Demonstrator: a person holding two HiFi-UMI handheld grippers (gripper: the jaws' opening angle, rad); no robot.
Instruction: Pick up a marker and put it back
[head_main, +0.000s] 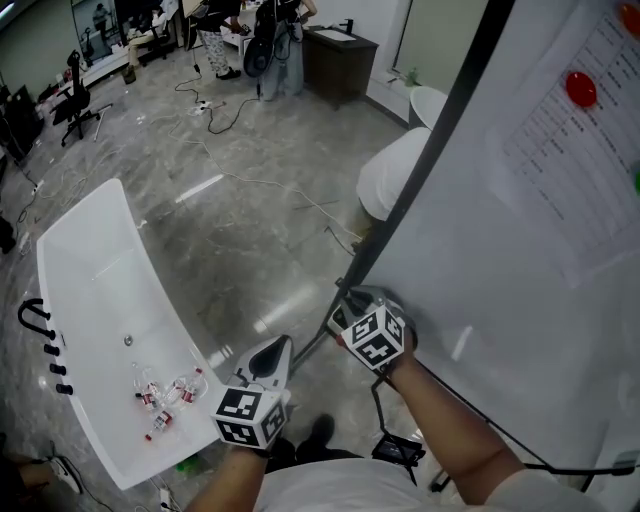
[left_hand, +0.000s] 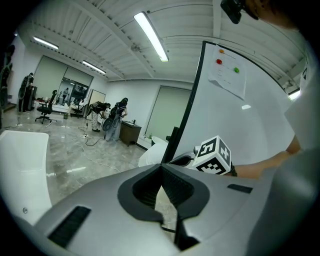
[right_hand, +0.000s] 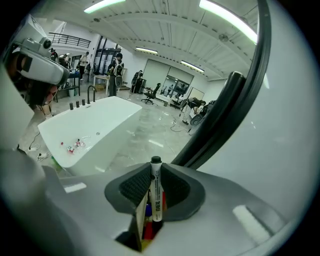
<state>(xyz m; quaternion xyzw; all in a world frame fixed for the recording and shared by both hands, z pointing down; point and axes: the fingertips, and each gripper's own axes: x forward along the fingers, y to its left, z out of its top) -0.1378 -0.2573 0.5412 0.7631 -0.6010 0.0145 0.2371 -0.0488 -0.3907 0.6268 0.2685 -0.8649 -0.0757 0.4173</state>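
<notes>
Right gripper: its two fingers squeeze a marker, one pad on each side.
Marker: white with a black cap. It stands straight up between the pads, with the cap poking out past the tips.
Other pens: a blue one and a red one sit just under the marker, close together.
Left gripper: its finger tips are pressed together with nothing between them. It is held off to the side, apart from the marker.
Whiteboard: big and white. The right gripper is low down beside its black frame.
Bathtub: white, standing well off to the left on the grey floor, with small bottles inside.
</notes>
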